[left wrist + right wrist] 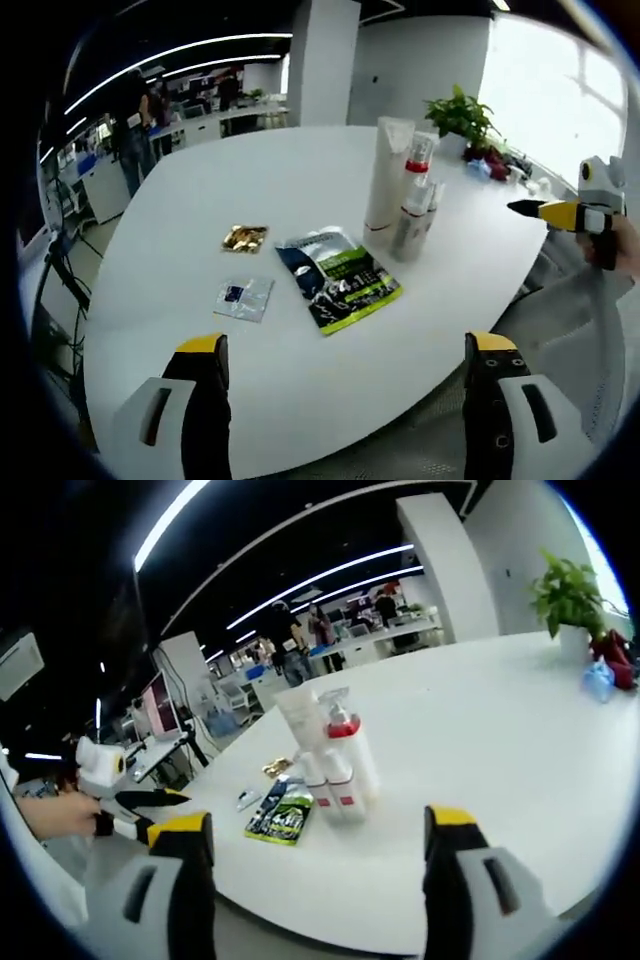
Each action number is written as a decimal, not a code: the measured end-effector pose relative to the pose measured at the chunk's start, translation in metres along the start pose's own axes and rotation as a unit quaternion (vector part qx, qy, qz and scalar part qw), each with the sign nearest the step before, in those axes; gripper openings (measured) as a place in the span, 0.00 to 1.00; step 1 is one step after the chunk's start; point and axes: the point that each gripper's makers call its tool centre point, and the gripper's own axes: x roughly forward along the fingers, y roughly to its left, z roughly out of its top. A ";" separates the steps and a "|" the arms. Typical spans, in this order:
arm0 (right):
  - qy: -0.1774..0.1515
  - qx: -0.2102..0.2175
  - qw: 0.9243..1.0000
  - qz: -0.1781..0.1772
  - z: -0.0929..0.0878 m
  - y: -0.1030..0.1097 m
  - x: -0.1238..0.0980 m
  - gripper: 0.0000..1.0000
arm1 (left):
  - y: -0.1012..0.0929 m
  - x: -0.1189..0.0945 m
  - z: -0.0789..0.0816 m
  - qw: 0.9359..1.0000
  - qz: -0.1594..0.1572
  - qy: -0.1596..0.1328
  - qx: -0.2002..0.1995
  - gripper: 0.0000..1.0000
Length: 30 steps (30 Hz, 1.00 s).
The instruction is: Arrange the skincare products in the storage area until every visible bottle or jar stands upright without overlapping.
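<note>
Big white table [300, 190], rounded edge, open office behind with desks, ceiling light strips and people standing far off; bright window past the potted plant [460, 112] at the table's far side.

Left gripper view: left gripper [345, 385] low over the near table edge, jaws wide apart, nothing between them. Straight ahead and a little right, well apart from the jaws, the upright group: tall white tube [386, 175], red-collared pump bottle [418, 170], small white bottle [411, 220], all standing, packed close together. Nearer the jaws, flat on the table: green-and-black sachet [338, 277], then clear sachet [243, 298] ahead-left, and gold foil packet [245, 238] beyond it. The other gripper comes in from the right, held in a hand [628, 245].

Right gripper view: right gripper [315, 875] also spread open and empty. The same bottle group stands ahead, slightly left of centre, sachets to their left. This view shows monitors and a hand on the other gripper at far left.
</note>
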 end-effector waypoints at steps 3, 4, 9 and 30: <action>0.000 0.000 1.000 0.001 0.000 0.000 0.000 0.87 | 0.001 -0.004 0.000 1.000 0.002 -0.004 -0.006 0.97; 0.000 0.000 1.000 0.001 0.000 0.000 0.000 0.87 | 0.001 -0.005 -0.001 1.000 0.002 -0.005 -0.007 0.97; -0.001 -0.001 1.000 -0.001 0.000 0.000 0.000 0.87 | 0.000 -0.007 -0.001 1.000 0.002 -0.008 -0.006 0.97; 0.002 -0.007 1.000 0.000 -0.001 0.001 0.001 0.87 | 0.005 -0.006 0.000 1.000 0.012 -0.009 -0.005 0.97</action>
